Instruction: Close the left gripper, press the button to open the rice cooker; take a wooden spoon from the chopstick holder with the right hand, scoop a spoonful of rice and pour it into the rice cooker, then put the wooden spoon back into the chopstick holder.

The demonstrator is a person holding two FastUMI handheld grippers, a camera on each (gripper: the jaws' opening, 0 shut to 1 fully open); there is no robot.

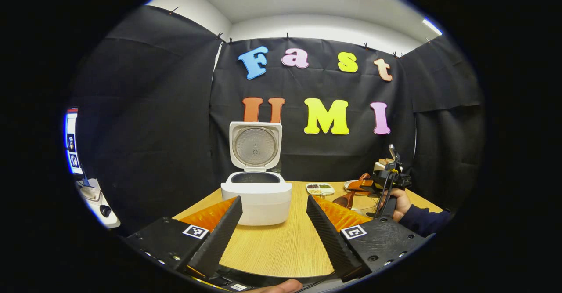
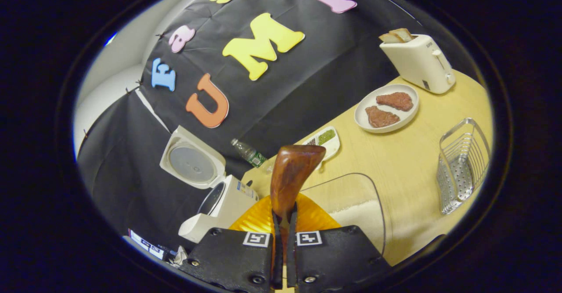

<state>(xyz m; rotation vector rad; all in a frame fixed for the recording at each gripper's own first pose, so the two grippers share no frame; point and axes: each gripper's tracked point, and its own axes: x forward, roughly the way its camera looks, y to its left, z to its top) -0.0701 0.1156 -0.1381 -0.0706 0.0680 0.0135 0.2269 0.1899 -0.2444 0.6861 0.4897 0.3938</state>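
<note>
Black right gripper – clamped on brown wooden spoon above clear rice container | black left gripper held apart | white rice cooker – lid raised, on wooden table

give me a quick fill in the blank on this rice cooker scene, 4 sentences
1. The rice cooker lid stands ____.
2. The right gripper is shut on a wooden ____.
3. The plate holds two pieces of ____.
4. The toaster holds slices of ____.

Missing words: open; spoon; meat; bread
</note>
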